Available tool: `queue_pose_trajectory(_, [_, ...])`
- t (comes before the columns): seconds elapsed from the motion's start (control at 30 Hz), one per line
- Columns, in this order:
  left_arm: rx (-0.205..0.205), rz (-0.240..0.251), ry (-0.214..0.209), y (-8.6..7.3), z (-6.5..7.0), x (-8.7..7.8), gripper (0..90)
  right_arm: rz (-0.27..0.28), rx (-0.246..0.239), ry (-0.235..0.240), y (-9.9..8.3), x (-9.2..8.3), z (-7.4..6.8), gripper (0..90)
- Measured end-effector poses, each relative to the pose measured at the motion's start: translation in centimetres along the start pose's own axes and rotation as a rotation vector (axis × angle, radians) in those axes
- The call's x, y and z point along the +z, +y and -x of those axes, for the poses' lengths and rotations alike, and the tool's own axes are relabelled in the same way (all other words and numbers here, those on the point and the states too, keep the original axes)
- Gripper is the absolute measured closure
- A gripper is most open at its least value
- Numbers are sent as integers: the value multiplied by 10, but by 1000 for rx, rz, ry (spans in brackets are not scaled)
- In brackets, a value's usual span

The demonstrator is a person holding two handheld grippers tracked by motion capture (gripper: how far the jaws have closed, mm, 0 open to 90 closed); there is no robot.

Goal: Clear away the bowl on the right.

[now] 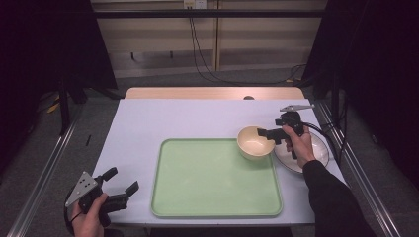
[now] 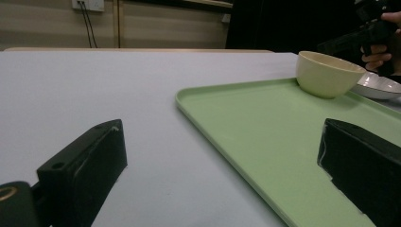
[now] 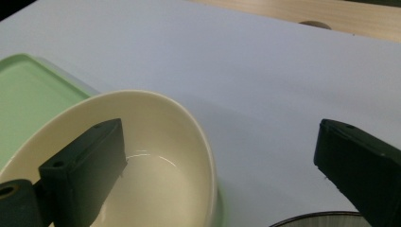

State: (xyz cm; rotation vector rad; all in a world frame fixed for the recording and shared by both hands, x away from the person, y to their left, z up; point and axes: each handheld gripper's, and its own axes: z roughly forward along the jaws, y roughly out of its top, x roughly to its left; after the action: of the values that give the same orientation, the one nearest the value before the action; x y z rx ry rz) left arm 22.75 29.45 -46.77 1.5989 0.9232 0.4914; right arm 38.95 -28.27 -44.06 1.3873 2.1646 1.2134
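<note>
A cream bowl (image 1: 254, 143) (image 2: 327, 73) (image 3: 156, 142) stands empty on the far right corner of a light green tray (image 1: 212, 182) (image 2: 265, 123) (image 3: 23, 90). My right gripper (image 1: 265, 135) (image 3: 220, 132) is open just above the bowl's right rim, one jaw over the inside and the other out over the table; the pads are clear of the bowl. From the left gripper view, the right gripper (image 2: 373, 33) hangs behind the bowl in a hand. My left gripper (image 1: 124, 178) (image 2: 221, 130) is open near the table's front left corner and holds nothing.
A grey plate (image 1: 318, 150) (image 2: 378, 85) (image 3: 321, 220) lies on the table just right of the bowl, under the right hand. The white table top (image 1: 148, 123) has a wooden strip along its far edge. Cables hang behind the table.
</note>
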Motion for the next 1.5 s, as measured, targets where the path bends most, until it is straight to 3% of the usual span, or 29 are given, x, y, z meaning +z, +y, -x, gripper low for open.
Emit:
queue_pose_trajectory(0.07, [0,0,0,0,0,0,21,17,-16,5,-1,-6,0,30])
queue_pose_trajectory(0.4, [0,0,2,0,0,0,21,61,12,23,-6,-30,5,17])
queue_pose_trajectory(0.63, [-2,5,3,0,1,0,21,65,17,-9,-17,-45,10,30])
queue_pose_trajectory(1.2, [-1,-2,0,0,0,-1,20,104,10,-38,-39,-81,9,47])
queue_pose_trajectory(1.5, [-9,-2,6,0,0,0,20,128,16,-79,-52,-101,7,54])
